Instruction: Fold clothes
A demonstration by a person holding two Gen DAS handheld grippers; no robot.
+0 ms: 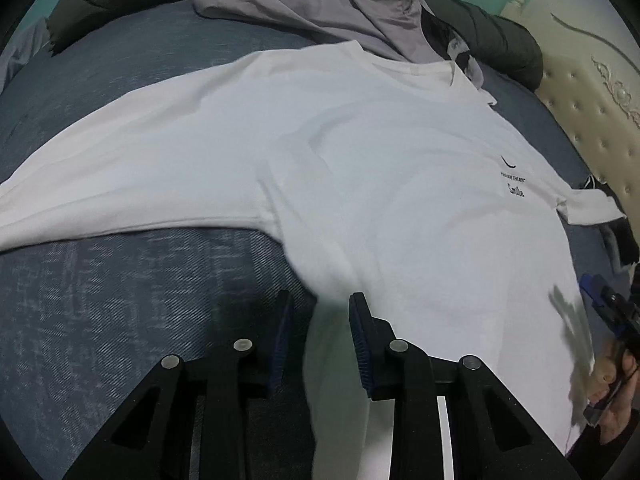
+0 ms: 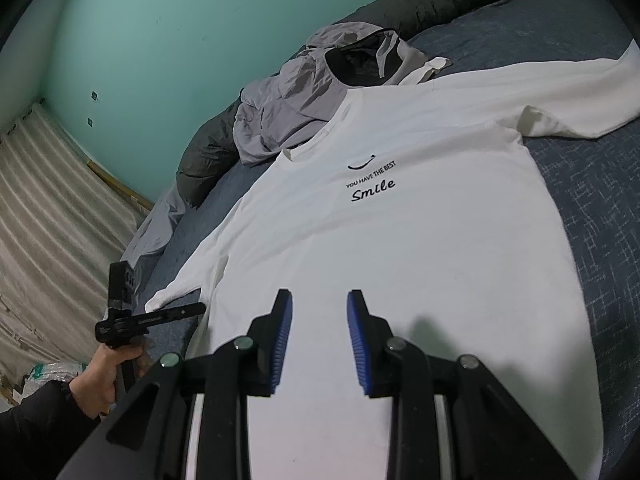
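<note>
Lying flat under both grippers (jaws apart, empty): white T-shirt, left gripper, right gripper.

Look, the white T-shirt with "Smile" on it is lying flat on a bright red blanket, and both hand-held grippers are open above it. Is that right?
Not quite. The white T-shirt lies flat on a dark blue blanket, not a red one; the right wrist view shows this clearly. The rest holds: the left hand-held gripper and the right hand-held gripper are both open above it.
</note>
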